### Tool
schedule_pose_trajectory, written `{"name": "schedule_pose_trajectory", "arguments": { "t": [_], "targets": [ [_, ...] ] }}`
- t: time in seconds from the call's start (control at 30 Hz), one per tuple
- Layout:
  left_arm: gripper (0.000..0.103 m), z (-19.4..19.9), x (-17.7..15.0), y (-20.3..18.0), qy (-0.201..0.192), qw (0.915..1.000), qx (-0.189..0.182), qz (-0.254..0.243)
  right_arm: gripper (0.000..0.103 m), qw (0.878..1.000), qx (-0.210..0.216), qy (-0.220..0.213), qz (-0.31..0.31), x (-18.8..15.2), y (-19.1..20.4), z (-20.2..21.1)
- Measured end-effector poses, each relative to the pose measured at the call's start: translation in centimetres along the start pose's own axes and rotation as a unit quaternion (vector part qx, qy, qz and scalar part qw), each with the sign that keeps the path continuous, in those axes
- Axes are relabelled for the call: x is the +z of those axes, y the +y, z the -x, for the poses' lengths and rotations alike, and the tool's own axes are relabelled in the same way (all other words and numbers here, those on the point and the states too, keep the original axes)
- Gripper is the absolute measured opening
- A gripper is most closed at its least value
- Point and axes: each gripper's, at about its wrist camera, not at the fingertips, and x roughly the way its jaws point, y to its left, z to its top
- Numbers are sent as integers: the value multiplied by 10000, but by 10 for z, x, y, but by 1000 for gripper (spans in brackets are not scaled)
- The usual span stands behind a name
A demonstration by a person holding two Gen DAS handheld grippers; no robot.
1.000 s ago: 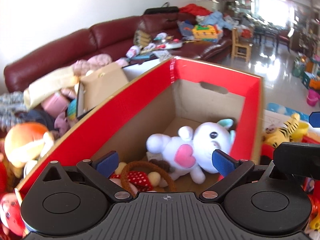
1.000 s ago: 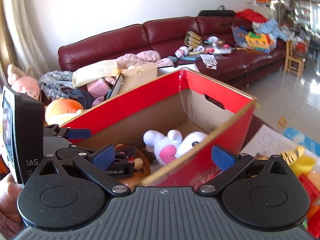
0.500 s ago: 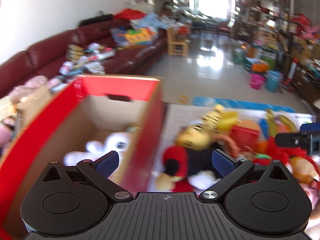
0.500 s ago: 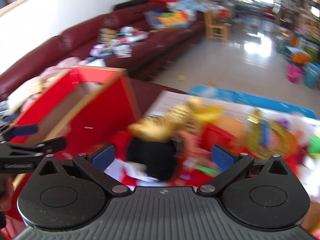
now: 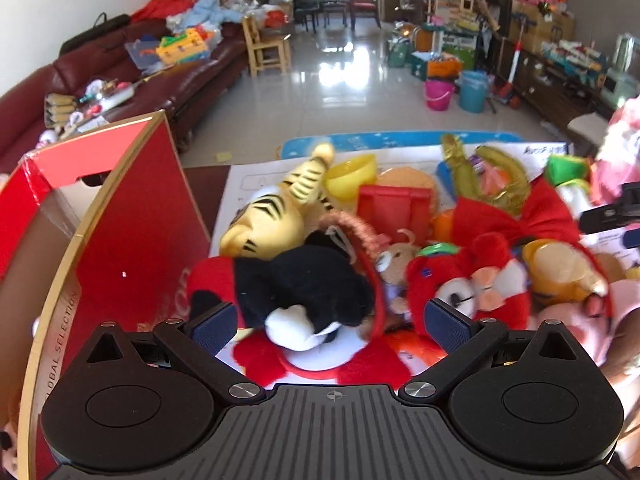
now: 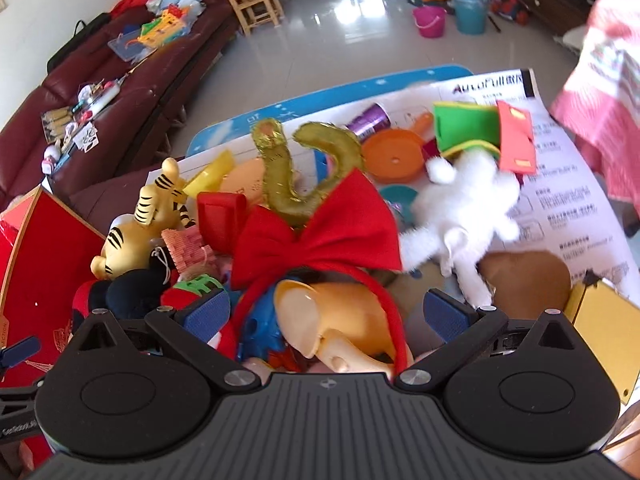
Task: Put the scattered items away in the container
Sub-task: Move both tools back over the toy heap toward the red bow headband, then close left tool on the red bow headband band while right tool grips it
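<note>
The red cardboard box (image 5: 132, 216) stands at the left; its corner also shows in the right wrist view (image 6: 44, 248). A pile of toys lies to its right: a black and red plush (image 5: 304, 288), a striped tiger (image 5: 272, 216), a red plush (image 5: 472, 280), a red bow headband (image 6: 320, 228), a white plush (image 6: 464, 204). My left gripper (image 5: 330, 326) is open and empty above the black plush. My right gripper (image 6: 326, 316) is open and empty above the red headband and a yellow duck-like toy (image 6: 340, 320).
A dark red sofa (image 5: 120, 68) strewn with clutter runs along the left wall. A wooden chair (image 5: 266, 46) and plastic buckets (image 5: 456, 92) stand on the tiled floor behind. A printed white sheet (image 6: 560, 160) and blue mat (image 5: 400, 140) lie under the toys.
Both grippers have swung right, away from the box's inside and its white plush, and now face the toy pile. Both stayed open and empty.
</note>
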Motion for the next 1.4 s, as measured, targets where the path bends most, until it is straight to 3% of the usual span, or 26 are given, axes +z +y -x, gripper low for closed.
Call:
{"name": "schedule_pose_trajectory", "arguments": {
  "t": [0.33,0.6,0.77,0.83,1.0,1.1,1.23,1.4],
  "targets": [
    [103,-20,-13,-1,411,9990,-178,51,102,10000,-56,-30,-34,-4,-12,-10],
    [102,-21,19,-34,50,9979,-647,-55,102,9992,77,-376,65,-3,-21,-8],
    [102,-28,45,-79,-263,9936,-1013,-425,102,9990,-70,-438,88,-3,-29,-8],
    [100,-35,48,-101,-306,9909,-1131,-669,102,9990,-154,-397,116,-4,-32,-10],
    [83,-60,45,-137,-85,9846,-1450,-971,95,9981,-426,-354,262,-6,-40,-16],
    [81,-66,42,-142,-102,9847,-1375,-1067,91,9972,-569,-323,359,-5,-44,-20],
    [79,-73,39,-135,-39,9852,-1234,-1190,83,9986,-402,-150,312,-5,-49,-28],
    [82,-83,21,-110,334,9878,-969,-1171,82,9987,-365,-42,343,-7,-48,-34]
  ]
}}
